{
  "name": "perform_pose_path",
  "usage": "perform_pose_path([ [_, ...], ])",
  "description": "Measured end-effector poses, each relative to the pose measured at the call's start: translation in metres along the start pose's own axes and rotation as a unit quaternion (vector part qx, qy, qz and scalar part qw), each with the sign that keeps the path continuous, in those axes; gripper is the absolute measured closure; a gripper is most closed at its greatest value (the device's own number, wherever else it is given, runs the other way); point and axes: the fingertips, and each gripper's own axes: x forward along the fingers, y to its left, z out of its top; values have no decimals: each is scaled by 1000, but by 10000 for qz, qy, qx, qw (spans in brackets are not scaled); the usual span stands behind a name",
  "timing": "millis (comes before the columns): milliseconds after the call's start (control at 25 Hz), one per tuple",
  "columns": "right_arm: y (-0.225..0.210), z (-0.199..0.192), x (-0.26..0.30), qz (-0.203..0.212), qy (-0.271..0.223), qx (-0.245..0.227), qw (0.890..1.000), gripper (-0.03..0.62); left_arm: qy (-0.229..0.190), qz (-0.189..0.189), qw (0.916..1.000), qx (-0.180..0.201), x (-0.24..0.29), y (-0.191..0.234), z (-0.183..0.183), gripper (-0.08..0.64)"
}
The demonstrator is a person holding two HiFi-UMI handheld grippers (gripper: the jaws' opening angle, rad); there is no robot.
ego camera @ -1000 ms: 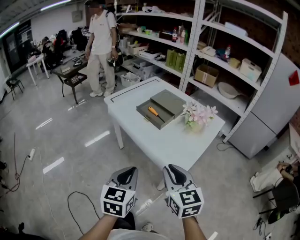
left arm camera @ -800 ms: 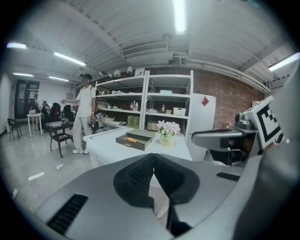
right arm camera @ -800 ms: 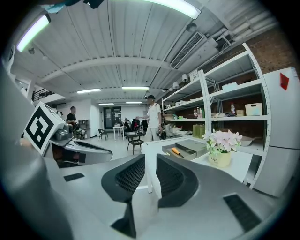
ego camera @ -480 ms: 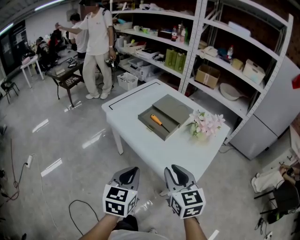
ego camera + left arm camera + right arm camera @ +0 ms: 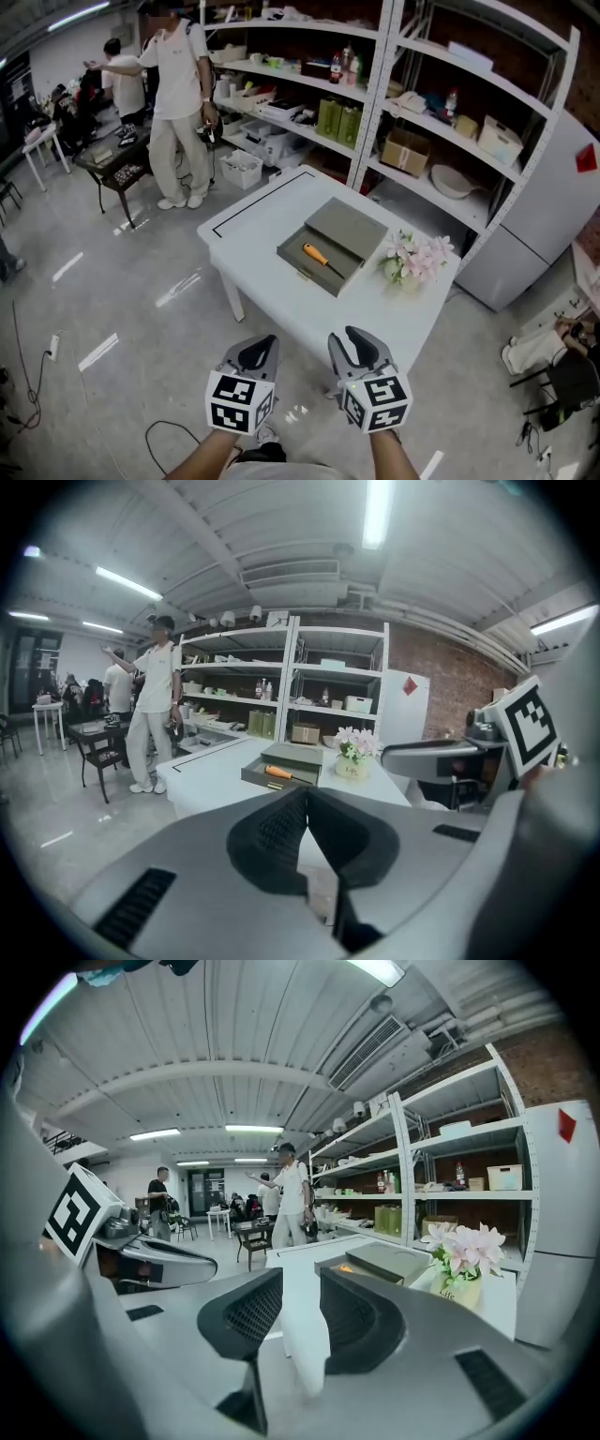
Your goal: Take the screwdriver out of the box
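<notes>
An orange-handled screwdriver (image 5: 314,253) lies in an open grey box (image 5: 352,230) on a white table (image 5: 281,211). Both grippers hang low in front of me, over the floor and short of the table's near corner. My left gripper (image 5: 255,349) is shut with nothing in it; in the left gripper view its jaws (image 5: 305,797) meet, and the box (image 5: 292,756) and screwdriver (image 5: 277,773) show far ahead. My right gripper (image 5: 356,347) has its jaws (image 5: 300,1288) opening, with a gap and nothing between them. The box (image 5: 389,1260) lies ahead of it.
A pot of pink flowers (image 5: 415,260) stands on the table right of the box. Metal shelving (image 5: 403,103) with boxes and bottles rises behind the table. People (image 5: 173,103) stand at the back left by a dark table (image 5: 117,159). A cable (image 5: 28,375) trails on the floor.
The table and box have drawn a little nearer to me, while both grippers keep their places at the bottom of the view. The person in white has shifted left.
</notes>
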Motion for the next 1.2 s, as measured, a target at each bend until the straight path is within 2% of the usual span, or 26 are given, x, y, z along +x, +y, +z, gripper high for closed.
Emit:
perform_pose_path([
  [640, 13, 27, 76, -275, 2, -34, 9996, 428, -88, -198, 9997, 64, 25, 82, 23, 555],
  [1200, -31, 36, 143, -325, 115, -106, 9993, 423, 33, -262, 9995, 146, 89, 115, 36, 555],
])
